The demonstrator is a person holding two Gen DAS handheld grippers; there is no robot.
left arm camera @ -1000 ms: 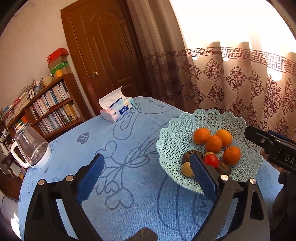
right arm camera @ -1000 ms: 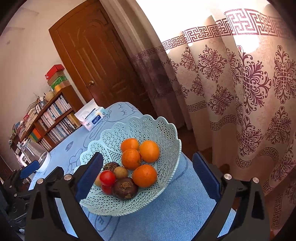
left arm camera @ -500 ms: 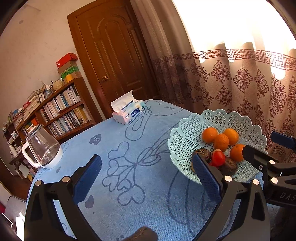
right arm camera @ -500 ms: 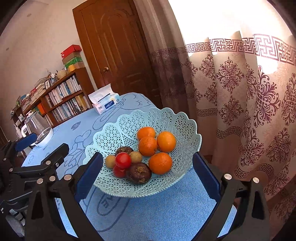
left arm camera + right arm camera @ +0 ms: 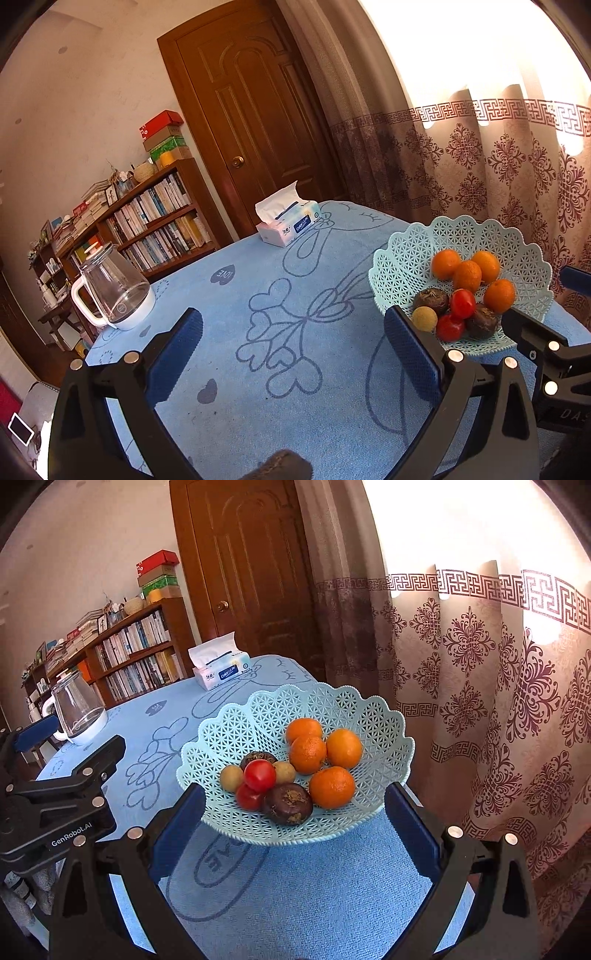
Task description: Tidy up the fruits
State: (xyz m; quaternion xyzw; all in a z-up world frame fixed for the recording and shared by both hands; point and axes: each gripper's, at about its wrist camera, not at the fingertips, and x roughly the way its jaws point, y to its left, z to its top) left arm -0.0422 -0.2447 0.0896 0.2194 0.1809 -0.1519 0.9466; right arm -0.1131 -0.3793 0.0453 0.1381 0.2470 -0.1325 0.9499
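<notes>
Blue cloth printed with hearts covers the table [image 5: 295,387] that fills both of my wrist views; behind it stand a brown door, a patterned curtain and a bookshelf [image 5: 147,225] at 9 o'clock. Largest on the cloth is the pale lattice basket [image 5: 258,716], sitting near the table's right edge, at 3 o'clock in the left view and dead centre in the right view. All the fruit I can see lies inside it: four oranges [image 5: 307,754] grouped toward the curtain side, two dark round fruits [image 5: 289,803], two red tomatoes [image 5: 259,775] and two small tan fruits [image 5: 231,778] on the door side. No fruit shows loose on the cloth.

My left gripper [image 5: 293,354] hangs over bare cloth at 6 o'clock, jaws spread wide, nothing between them. My right gripper [image 5: 295,830] frames the near rim of the basket, likewise spread wide and empty.

Step in hand, as I judge it: the scene fits either fruit already gathered into the basket or a heap awaiting sorting by kind; the pictures do not settle which, so I bid no move.

Other items: a glass kettle [image 5: 112,291] at 9 o'clock and a tissue box [image 5: 288,221] at 12 o'clock, both well apart from the basket. Nothing stands between the right gripper and the fruit; the left gripper's body sits just beside the basket in the right view
</notes>
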